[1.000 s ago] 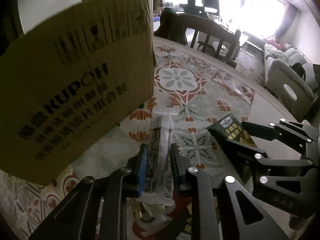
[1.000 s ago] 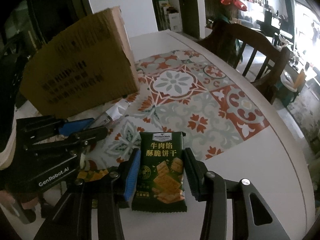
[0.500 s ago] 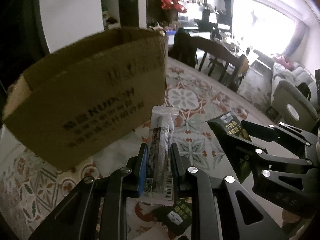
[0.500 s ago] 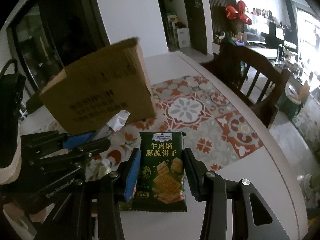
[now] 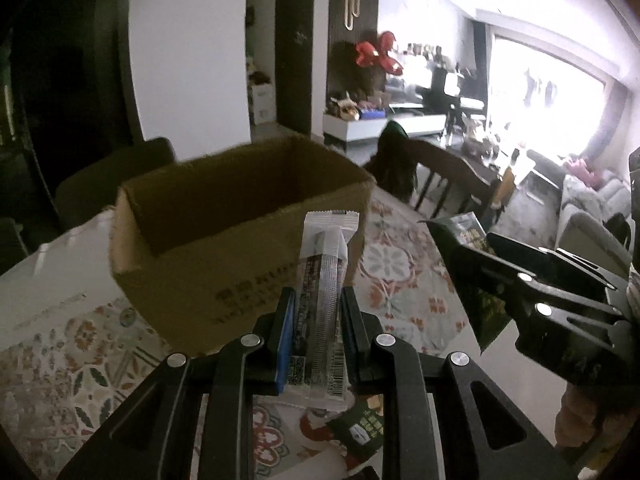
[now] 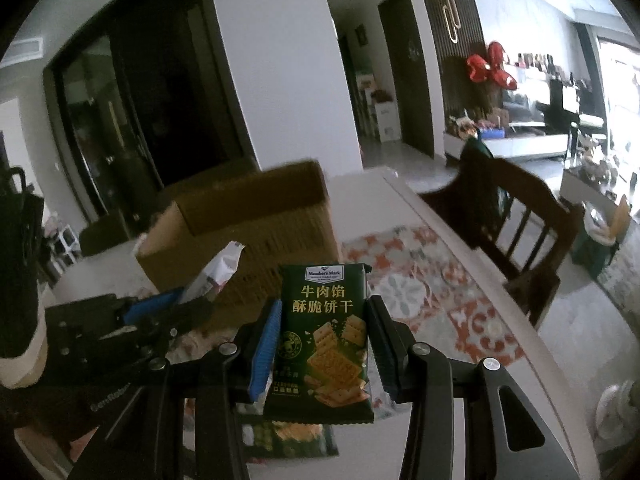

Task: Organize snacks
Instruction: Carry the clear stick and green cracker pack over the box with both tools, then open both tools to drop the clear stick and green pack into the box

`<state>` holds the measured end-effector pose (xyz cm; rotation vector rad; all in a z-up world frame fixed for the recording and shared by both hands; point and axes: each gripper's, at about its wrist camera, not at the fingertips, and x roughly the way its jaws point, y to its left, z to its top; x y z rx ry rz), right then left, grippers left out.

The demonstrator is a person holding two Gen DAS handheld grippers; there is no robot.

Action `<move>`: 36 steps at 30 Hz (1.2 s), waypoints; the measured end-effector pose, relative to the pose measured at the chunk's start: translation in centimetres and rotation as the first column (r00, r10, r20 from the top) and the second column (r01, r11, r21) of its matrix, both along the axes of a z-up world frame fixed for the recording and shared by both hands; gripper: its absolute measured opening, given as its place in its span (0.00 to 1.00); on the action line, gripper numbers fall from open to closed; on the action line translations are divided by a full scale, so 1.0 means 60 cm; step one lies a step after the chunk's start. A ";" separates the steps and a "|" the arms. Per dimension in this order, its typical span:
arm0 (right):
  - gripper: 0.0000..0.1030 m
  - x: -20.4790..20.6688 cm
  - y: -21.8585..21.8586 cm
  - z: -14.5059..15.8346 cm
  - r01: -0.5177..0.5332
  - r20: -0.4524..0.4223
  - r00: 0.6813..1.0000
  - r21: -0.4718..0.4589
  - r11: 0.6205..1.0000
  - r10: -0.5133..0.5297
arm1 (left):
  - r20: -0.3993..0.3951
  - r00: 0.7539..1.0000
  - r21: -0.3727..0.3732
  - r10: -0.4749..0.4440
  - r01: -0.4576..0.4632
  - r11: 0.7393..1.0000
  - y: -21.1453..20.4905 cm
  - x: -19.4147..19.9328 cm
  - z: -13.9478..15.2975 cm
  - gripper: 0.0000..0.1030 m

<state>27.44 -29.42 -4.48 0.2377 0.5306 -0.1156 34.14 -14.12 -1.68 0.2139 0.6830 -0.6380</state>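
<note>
Both packets had risen above the tabletop (image 5: 48, 264): left hand-held gripper (image 5: 316, 320) pinching a clear snack stick (image 5: 324, 280), right hand-held gripper (image 6: 324, 344) clamping a green cracker packet (image 6: 324, 340); the cardboard box (image 5: 240, 216) seemingly held nothing yet.

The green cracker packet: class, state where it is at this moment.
The green cracker packet is held upright in the right gripper, lifted above the patterned table. The open cardboard box stands just behind it, and the left gripper is to its left.

Both grippers rise from the table: the snack bar (image 5: 322, 288) and cracker pack (image 6: 322, 340) now sit level with the cardboard box (image 5: 240, 236) rim, its open inside showing.
</note>
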 end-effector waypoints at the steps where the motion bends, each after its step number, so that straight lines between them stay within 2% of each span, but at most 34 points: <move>1: 0.43 0.002 0.003 0.008 -0.003 0.013 1.000 -0.006 1.000 0.003 | 0.008 1.000 -0.002 0.010 -0.010 1.000 0.003 0.002 0.006 0.22; 9: 0.43 0.037 0.016 0.047 -0.062 0.069 0.996 -0.032 0.998 0.064 | 0.051 0.995 -0.022 0.085 -0.084 0.996 0.036 0.021 0.041 0.22; 17: 0.43 0.100 0.026 0.085 -0.142 0.108 0.983 -0.065 0.988 0.148 | 0.056 0.987 -0.034 0.154 -0.152 0.988 0.055 0.063 0.060 0.22; 22: 0.43 0.150 0.033 0.100 -0.187 0.095 0.976 -0.092 0.978 0.196 | 0.057 0.981 -0.029 0.185 -0.183 0.983 0.060 0.092 0.062 0.22; 30: 0.43 0.218 0.039 0.100 -0.242 0.054 0.967 -0.093 0.966 0.247 | 0.004 0.974 -0.033 0.226 -0.226 0.974 0.063 0.151 0.054 0.22; 36: 0.43 0.258 0.039 0.091 -0.255 0.026 0.966 -0.092 0.963 0.258 | -0.048 0.975 -0.039 0.218 -0.220 0.975 0.056 0.193 0.042 0.22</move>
